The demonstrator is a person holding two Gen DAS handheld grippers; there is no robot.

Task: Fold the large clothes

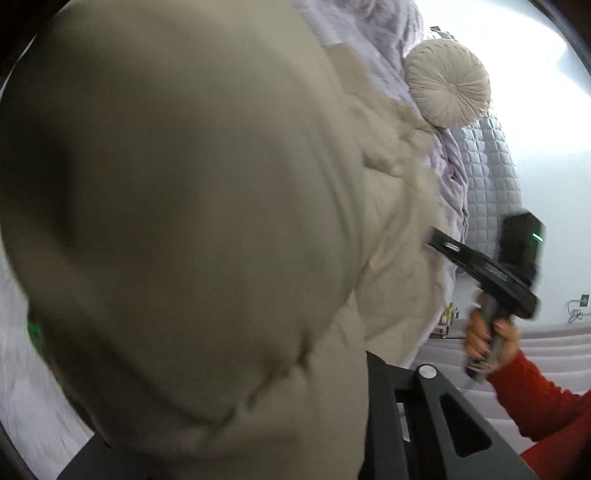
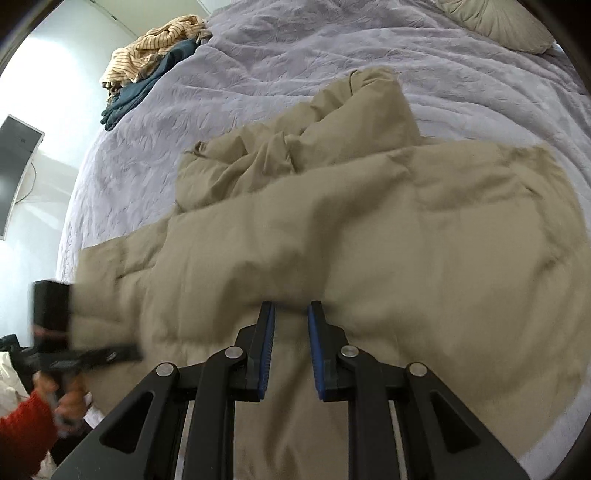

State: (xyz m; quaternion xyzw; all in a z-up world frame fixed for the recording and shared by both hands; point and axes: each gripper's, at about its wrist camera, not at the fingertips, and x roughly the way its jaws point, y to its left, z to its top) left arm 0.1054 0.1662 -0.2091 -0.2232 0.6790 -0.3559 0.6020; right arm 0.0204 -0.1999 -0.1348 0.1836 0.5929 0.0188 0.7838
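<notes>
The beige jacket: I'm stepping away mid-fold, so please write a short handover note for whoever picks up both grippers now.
Right gripper: narrowed on the near edge of the beige jacket, fabric between the pads.
Left gripper: at the jacket's left sleeve end; its own view is filled with blurred beige fabric, so the grip is unclear.
Jacket lies mostly spread on the lavender bedspread, one sleeve crumpled on top.
Done: edge taken. Left: all folds, then probably the clothes pile.

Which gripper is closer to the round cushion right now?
Right. The right gripper is on the jacket, the round cushion ahead of it; the left gripper is at the jacket's opposite edge, farther away.
</notes>
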